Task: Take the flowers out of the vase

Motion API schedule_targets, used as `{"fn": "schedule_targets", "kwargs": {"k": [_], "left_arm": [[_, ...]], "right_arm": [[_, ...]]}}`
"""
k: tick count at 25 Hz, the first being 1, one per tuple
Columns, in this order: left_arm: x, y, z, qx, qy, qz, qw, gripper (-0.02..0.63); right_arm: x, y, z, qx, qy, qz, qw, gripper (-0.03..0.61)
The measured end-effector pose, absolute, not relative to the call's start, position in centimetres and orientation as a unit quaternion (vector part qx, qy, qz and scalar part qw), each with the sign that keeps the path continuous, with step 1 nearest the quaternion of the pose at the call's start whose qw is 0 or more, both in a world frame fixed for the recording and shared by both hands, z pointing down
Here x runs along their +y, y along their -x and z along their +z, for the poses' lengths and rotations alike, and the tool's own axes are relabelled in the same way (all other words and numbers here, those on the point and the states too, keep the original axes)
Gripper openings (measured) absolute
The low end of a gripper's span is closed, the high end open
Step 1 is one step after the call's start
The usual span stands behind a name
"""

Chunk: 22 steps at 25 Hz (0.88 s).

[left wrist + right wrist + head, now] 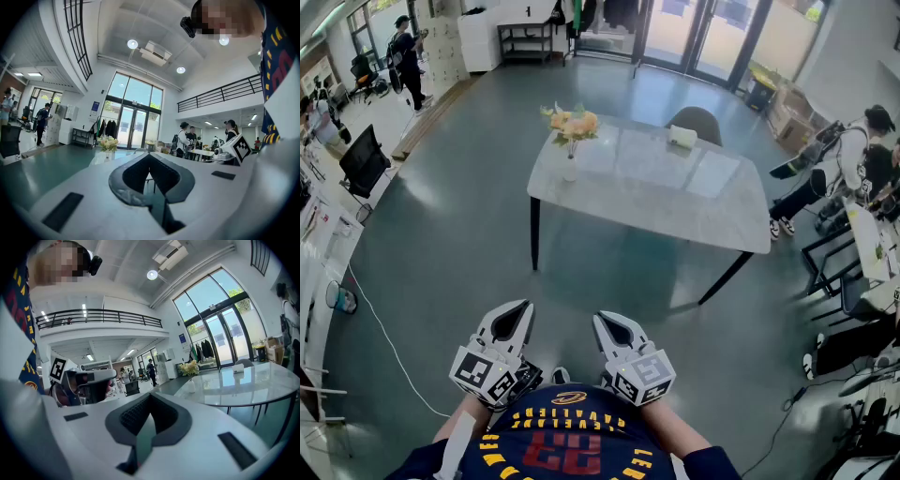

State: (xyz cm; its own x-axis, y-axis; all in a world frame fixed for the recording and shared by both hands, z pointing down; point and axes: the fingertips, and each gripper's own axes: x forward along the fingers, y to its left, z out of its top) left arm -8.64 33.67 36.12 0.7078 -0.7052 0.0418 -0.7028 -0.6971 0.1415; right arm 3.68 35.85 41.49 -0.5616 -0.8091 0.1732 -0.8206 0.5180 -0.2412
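A bunch of yellow and peach flowers (571, 123) stands in a small white vase (570, 171) at the far left corner of a pale glossy table (647, 187). The flowers (108, 143) show small and far off in the left gripper view, and the flowers (190, 367) likewise in the right gripper view. Both grippers are held close to the person's chest, well short of the table. My left gripper (521, 309) is shut with nothing in it. Beside it my right gripper (602, 321) is also shut and empty.
A small white box (682, 137) lies at the table's far edge, with a grey chair (697, 121) behind it. Grey floor separates me from the table. People sit at desks on the right (862, 169); desks and a black chair (362, 159) line the left.
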Motion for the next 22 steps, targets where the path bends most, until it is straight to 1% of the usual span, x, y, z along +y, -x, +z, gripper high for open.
{"fn": "schedule_targets", "kwargs": {"k": [7, 14, 22], "left_arm": [[34.0, 9.9, 36.7, -0.384, -0.92, -0.005, 0.078, 0.003], [33.2, 12.5, 37.8, -0.384, -0.919, -0.006, 0.085, 0.002], [32.4, 14.6, 39.3, -0.376, -0.921, -0.002, 0.105, 0.003]], "right_arm": [[36.2, -2.7, 41.8, -0.87, -0.47, 0.148, 0.02, -0.009], [35.2, -1.9, 41.6, -0.855, -0.494, 0.156, -0.017, -0.008], [35.9, -0.2, 43.1, -0.846, -0.506, 0.169, 0.0, -0.008]]}}
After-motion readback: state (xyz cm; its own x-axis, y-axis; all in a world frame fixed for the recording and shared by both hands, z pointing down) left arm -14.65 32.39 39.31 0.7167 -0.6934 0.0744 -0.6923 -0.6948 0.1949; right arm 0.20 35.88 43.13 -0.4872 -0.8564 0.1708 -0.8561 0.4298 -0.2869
